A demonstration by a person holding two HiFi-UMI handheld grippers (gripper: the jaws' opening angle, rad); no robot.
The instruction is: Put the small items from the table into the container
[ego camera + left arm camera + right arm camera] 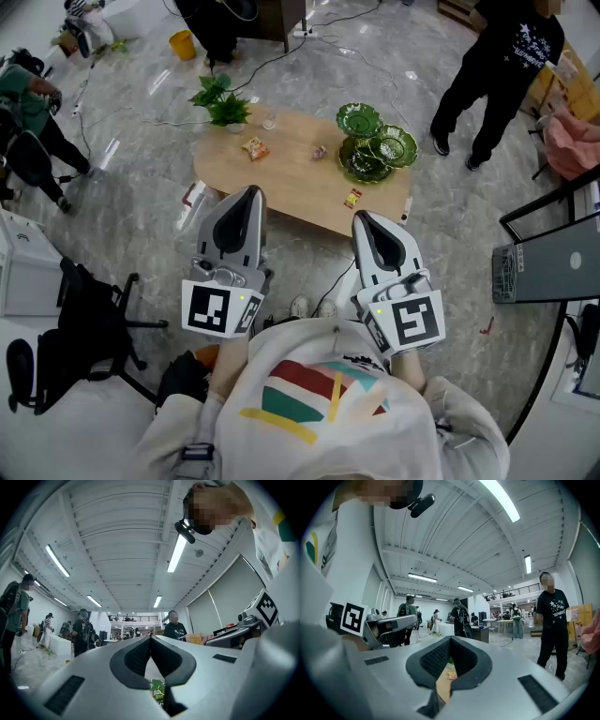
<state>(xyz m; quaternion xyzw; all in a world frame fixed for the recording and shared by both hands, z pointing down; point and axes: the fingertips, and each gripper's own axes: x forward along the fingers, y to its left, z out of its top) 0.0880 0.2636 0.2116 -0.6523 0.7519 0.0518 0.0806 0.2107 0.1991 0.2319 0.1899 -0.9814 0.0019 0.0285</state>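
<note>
A low wooden table (291,183) lies ahead of me. On it are an orange snack packet (255,147), a small wrapped item (320,152), a red and yellow packet (352,198) near the front edge, and a small clear item (270,122). Stacked green glass bowls (375,147) stand at the table's right end. My left gripper (251,190) and right gripper (360,217) are held close to my chest, short of the table, both shut and empty. The left gripper (150,637) shows its jaws meeting. Below the right gripper (450,638), the snack packet (451,675) shows through the opening.
A potted plant (223,101) stands at the table's far left corner. A person in black (502,75) stands beyond the table on the right. Cables (281,56) run over the floor. An office chair (84,328) is at my left and a desk (553,253) at my right.
</note>
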